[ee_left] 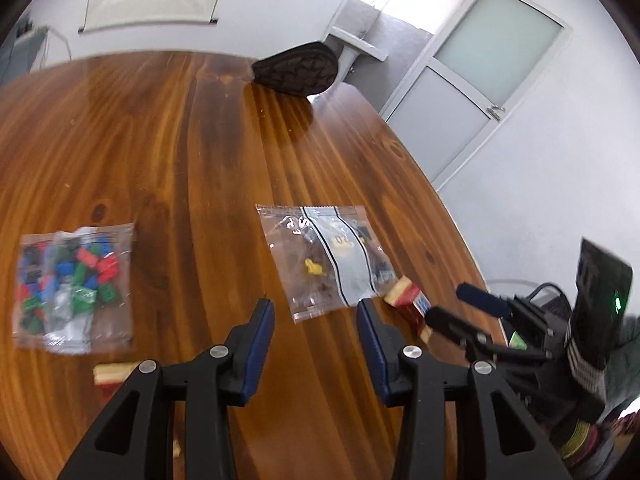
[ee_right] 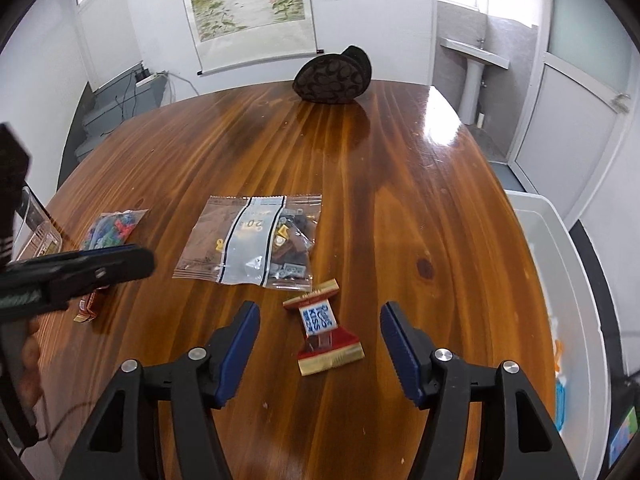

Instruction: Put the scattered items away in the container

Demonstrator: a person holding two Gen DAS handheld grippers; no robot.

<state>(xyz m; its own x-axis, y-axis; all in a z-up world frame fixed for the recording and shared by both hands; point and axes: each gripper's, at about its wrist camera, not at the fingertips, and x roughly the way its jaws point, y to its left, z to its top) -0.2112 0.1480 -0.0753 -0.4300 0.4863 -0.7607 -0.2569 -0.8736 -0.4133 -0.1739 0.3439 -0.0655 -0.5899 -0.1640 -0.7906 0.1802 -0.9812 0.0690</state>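
Two brick bags (ee_right: 256, 240) (ee_left: 72, 284) beside candy (ee_right: 326, 330), brown pouch (ee_right: 334, 76) beyond.

Both grippers, left (ee_left: 316, 312) and right (ee_right: 320, 320), are black with 2 fingers, blue ribbed pads (ee_right: 400, 350) and silver screws (ee_right: 444, 355).

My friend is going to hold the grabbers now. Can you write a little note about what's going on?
Left hand-held gripper: open, empty, above the table.
Right hand-held gripper: open, empty, the red candy packet lying between its fingers, not gripped.
On the table: clear bag of grey parts, bag of coloured bricks, a second red packet near the left gripper.
White bin at the table's right edge already holds some things.
Left: everything on the table.
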